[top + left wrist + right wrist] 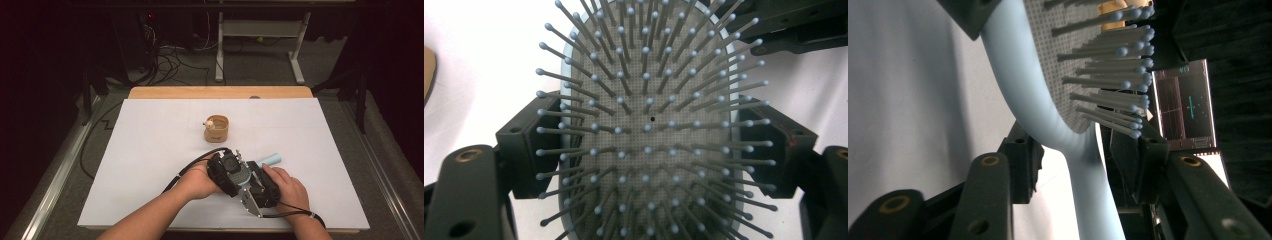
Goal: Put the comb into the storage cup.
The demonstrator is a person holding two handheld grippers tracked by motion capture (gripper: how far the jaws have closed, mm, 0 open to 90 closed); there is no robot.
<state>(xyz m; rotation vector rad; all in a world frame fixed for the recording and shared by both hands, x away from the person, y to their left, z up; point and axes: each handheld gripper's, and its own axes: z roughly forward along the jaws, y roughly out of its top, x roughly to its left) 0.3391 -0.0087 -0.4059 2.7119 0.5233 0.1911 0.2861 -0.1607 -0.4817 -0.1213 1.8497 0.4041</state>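
Observation:
A light blue hairbrush point(273, 159) lies low over the white table near its front, bristles toward the left gripper's camera, held between two hands. My left gripper point(229, 172) point(649, 145) has a black pad pressed on each side of the brush's oval head point(649, 115). My right gripper point(256, 189) point(1075, 160) straddles the brush's neck point(1078, 165) where the head narrows into the handle. A thin gap shows at each of its pads point(1020, 160), so they do not press.
A small wooden cup point(216, 128) with a pale little figure at its rim stands at the table's middle, beyond the hands. The white sheet point(150, 150) covers the table. Cables and a desk frame point(260, 30) lie on the floor behind.

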